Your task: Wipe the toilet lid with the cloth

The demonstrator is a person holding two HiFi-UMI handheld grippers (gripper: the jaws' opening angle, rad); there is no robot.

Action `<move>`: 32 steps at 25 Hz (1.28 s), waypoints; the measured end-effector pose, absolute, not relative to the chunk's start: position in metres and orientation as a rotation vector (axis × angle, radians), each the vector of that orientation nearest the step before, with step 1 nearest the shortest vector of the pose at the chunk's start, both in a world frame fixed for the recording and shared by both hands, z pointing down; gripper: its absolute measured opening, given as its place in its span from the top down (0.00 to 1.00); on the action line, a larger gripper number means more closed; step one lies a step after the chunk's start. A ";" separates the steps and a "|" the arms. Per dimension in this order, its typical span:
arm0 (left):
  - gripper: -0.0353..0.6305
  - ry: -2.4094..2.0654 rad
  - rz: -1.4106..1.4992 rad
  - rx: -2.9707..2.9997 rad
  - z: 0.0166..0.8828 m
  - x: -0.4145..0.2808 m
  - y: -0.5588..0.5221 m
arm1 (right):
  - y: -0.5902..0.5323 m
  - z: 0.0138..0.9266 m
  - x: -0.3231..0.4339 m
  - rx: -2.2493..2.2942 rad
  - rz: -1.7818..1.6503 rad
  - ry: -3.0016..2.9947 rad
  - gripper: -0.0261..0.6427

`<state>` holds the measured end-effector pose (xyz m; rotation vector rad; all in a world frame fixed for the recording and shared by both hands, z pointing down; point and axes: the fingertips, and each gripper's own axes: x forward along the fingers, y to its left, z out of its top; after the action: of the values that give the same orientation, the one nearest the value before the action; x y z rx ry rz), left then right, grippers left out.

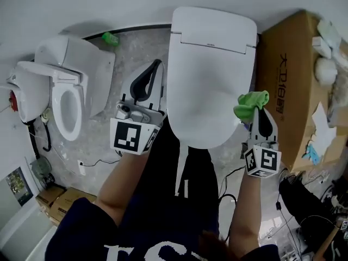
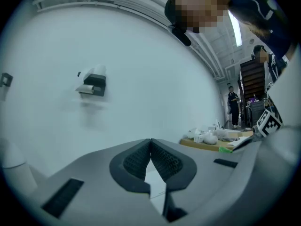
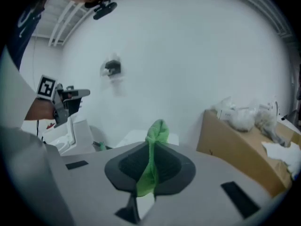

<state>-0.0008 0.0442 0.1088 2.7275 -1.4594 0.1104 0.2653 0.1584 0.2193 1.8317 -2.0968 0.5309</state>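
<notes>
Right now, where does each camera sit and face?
Head view: on the head, facing down at the toilet lid; forearms show.
Left gripper view: on the left gripper, facing a white wall; jaws together.
Right gripper view: on the right gripper, facing a wall; jaws clamp the cloth.
Shared: cloth, in head and right gripper views.

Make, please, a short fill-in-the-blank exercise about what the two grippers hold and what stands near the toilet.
1. The right gripper has its jaws shut on a ____ cloth.
2. The left gripper has its jaws together and holds ____.
3. The toilet lid in front of the person is ____.
4. To the right of it stands a brown ____ box.
Missing words: green; nothing; closed; cardboard.
</notes>
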 end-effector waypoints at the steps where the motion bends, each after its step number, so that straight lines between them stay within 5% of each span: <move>1: 0.92 -1.472 0.110 2.729 0.094 0.000 0.045 | 0.152 0.191 0.270 1.862 0.485 -2.125 0.89; 16: 0.92 -1.571 0.052 2.758 -0.108 0.005 0.089 | 0.149 -0.143 0.312 2.101 -0.022 -2.327 0.89; 32: 0.92 -1.591 0.004 2.802 -0.151 0.014 0.111 | 0.170 -0.178 0.301 2.052 -0.169 -2.379 0.89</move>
<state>0.0145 0.1113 -0.1505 2.8020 -1.5915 0.0038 0.3012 0.1701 -0.1777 2.0523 -2.3793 -0.1695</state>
